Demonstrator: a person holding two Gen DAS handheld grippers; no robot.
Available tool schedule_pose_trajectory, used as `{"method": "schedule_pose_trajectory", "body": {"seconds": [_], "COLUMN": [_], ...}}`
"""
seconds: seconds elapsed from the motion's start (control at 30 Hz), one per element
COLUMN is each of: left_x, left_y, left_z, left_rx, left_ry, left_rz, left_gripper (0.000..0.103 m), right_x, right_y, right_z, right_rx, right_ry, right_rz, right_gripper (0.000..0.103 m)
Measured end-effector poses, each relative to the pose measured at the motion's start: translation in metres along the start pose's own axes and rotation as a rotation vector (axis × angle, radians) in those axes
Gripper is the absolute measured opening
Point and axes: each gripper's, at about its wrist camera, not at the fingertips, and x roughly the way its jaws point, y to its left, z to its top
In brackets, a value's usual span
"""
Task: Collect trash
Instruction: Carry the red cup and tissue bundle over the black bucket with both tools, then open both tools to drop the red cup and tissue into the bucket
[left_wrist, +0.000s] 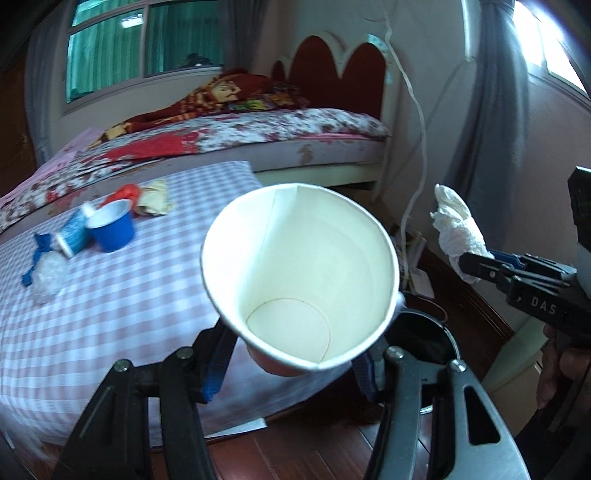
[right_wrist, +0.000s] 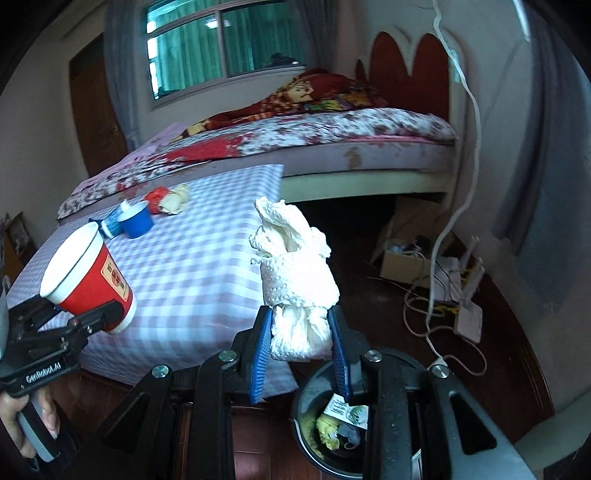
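Right gripper (right_wrist: 301, 339) clamps a white tissue wad (right_wrist: 295, 273) directly above the trash bin (right_wrist: 306, 402), likely to drop it; left gripper (left_wrist: 291, 365) pinches the paper cup (left_wrist: 301, 277) beside the bin, mouth tilted outward.

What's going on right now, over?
Left gripper shut on paper cup. Right gripper shut on tissue wad, above trash bin. More trash on checkered table. Path clear.

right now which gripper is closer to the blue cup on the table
Left. The left gripper, shut on the red paper cup, hangs over the table's near end, toward the blue cup. The right gripper, shut on the tissue wad, is off the table's edge, above the trash bin.
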Motion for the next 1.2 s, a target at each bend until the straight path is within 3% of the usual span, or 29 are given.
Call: {"method": "schedule_pose_trajectory", "body": {"seconds": [0.57,0.97,1.2], "left_x": [0.028,0.047,0.070], "left_y": [-0.111,-0.140,-0.143], "left_z": [-0.013,-0.028,-0.045], "left_rx": [0.131,0.151,0.138], "left_ry": [0.076,0.110,0.180], "left_rz": [-0.177,-0.212,-0.238], "left_gripper": [0.057,0.058,0.058], "right_x": [-0.017,-0.014,0.003], "right_y": [-0.080,-0.107,-0.118], "right_z": [-0.053,-0.081,-0.096], "right_rx": [0.083,0.100,0.104], "right_ry": [0.081,0.125,0.186], "right_rz": [-0.098,-0.112,-0.113], "right_gripper": [0.032,0.032,0.032]}}
